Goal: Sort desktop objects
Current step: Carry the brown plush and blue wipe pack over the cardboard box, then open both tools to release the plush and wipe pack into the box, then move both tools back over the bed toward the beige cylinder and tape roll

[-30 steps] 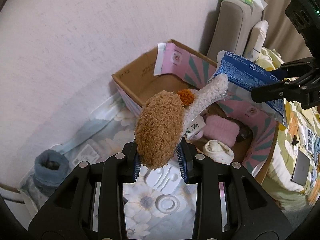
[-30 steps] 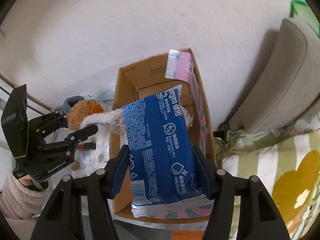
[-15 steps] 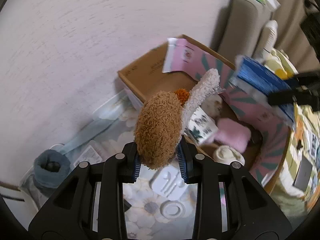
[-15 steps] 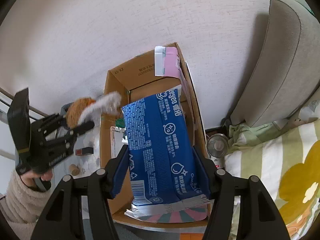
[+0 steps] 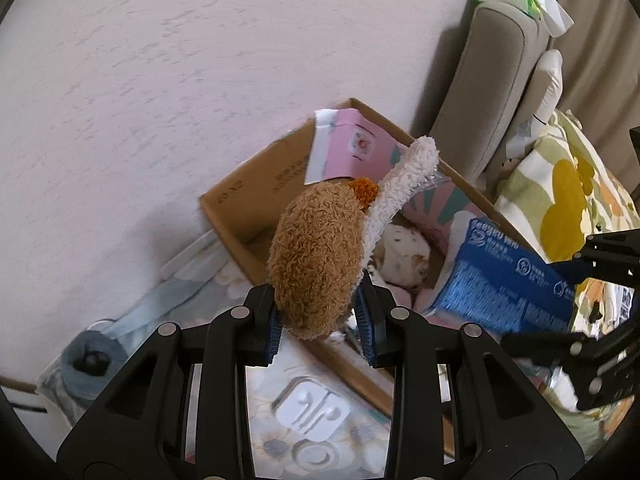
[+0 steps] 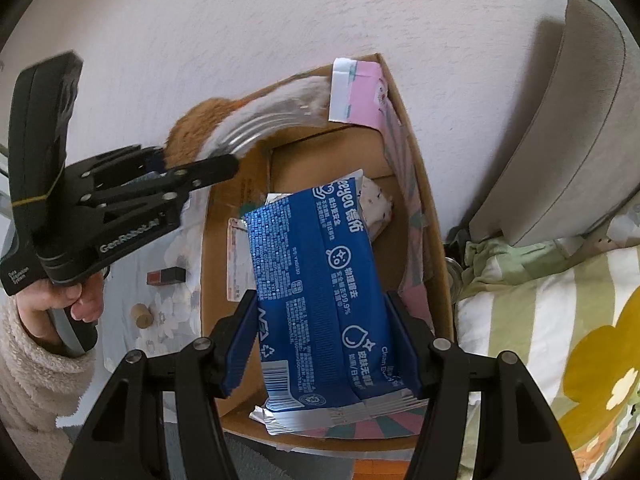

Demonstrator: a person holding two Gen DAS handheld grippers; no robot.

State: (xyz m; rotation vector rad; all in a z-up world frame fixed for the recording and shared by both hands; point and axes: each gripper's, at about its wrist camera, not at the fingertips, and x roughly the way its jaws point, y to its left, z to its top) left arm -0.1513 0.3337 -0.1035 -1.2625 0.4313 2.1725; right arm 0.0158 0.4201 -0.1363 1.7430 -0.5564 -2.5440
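Observation:
A brown plush toy (image 5: 316,264) with a white fuzzy tail is clamped in my left gripper (image 5: 320,324), above the near wall of the open cardboard box (image 5: 240,208). In the right wrist view the plush toy (image 6: 208,124) is a blurred shape over the box's left rim (image 6: 208,264), with the left gripper (image 6: 192,168) shut on it. My right gripper (image 6: 322,344) is shut on a blue wet-wipe pack (image 6: 320,280), which hangs over the box. From the left wrist view the blue pack (image 5: 504,292) sits at the right, over the box.
Inside the box lie a white speckled pouch (image 5: 404,256) and a pink paper flap (image 5: 352,148). On the floral cloth outside are a white earphone case (image 5: 312,408), a grey roll (image 5: 92,352), a lipstick (image 6: 164,276) and a cork (image 6: 142,314). A grey cushion (image 6: 560,140) and bedding (image 6: 560,320) lie to the right.
My left gripper has carried the plush toy toward the box, from beside it to over its edge. The right gripper with the blue pack has stayed over the box.

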